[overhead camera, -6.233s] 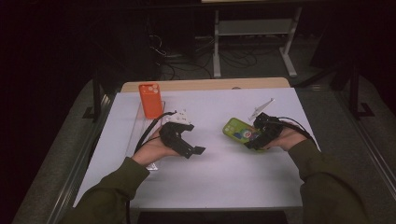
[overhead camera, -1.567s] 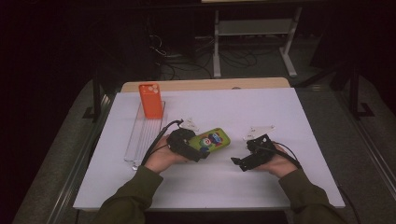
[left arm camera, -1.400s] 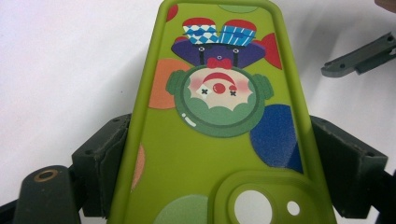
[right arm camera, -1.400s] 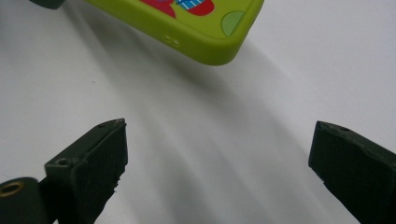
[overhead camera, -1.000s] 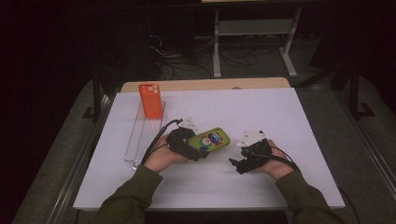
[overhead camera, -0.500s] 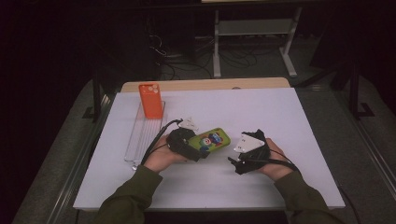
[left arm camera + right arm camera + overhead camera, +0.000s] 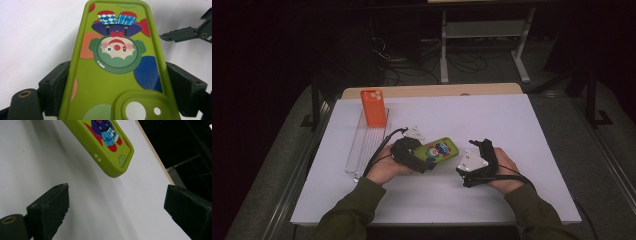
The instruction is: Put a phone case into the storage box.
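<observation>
Pinching the green phone case, the left gripper probably presents it; the spread right gripper must close in

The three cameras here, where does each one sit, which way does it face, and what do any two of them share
High view: above the person's side, looking forward and down on the table; both forearms, left gripper and right gripper show.
Left gripper view: on the left gripper, looking along its jaws, shut on the green phone case.
Right gripper view: on the right gripper, facing the case's end; jaws wide apart.
All three share the case.
</observation>
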